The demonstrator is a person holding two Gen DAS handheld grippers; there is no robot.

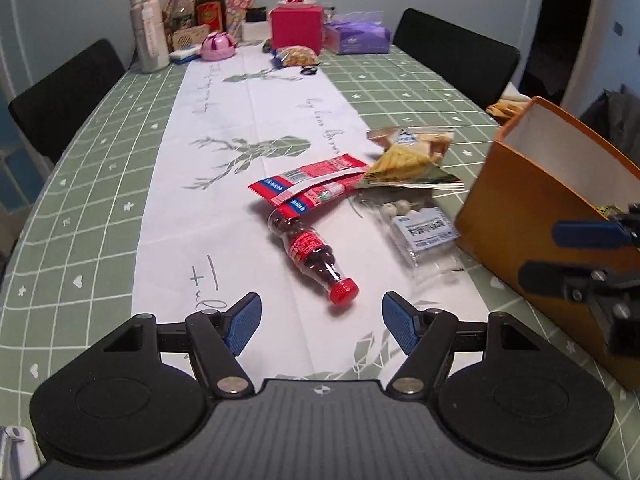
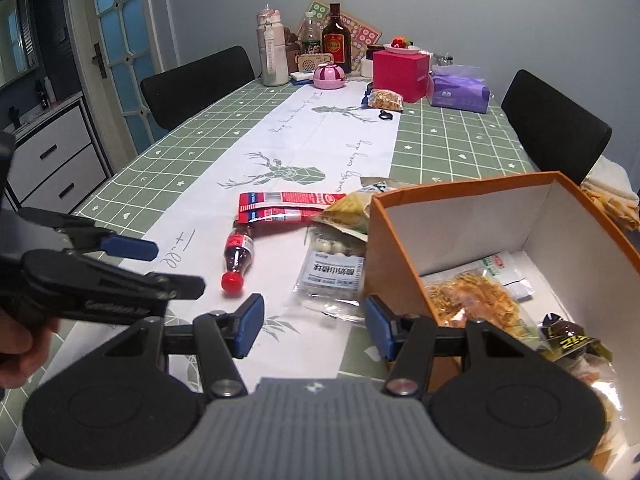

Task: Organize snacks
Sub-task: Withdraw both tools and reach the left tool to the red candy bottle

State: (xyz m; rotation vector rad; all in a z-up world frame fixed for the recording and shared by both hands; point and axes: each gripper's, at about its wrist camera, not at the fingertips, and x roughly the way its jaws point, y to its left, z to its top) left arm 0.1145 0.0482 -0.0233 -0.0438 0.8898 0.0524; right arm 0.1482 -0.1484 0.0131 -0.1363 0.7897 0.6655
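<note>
A: Left claw (image 1: 322, 322) stands wide, nothing between its blue pads; it is low over the desk (image 1: 100, 184), just short of the red cap of the cola bottle (image 1: 310, 252), which lies on its side on the white runner (image 1: 240, 128). Right claw (image 2: 314, 326) is parted about halfway, also empty; it hangs at the near corner of the orange box (image 2: 400, 240).

B: Step in hand, as I judge it: the left takes the bottle. Advice?

A: The cap end points at the claw, so bring the pads astride the body below the cap, not the cap itself, which is narrow and round; close square across the bottle so it does not roll; a red sachet strip (image 1: 308, 184) rests over the bottle's far end, so draw the bottle back before raising it, or the strip comes along.

B: Other loose snacks?

A: Yellow chip bag (image 1: 404, 162) and a clear bag of white balls (image 1: 420, 224), both on the desk beside the box, touching one another.

B: Box contents?

A: Open top; inside, a bag of golden crisps (image 2: 476, 300), a dark wrapped snack (image 2: 568, 336), a white sachet at the back; room remains along the far wall.
</note>
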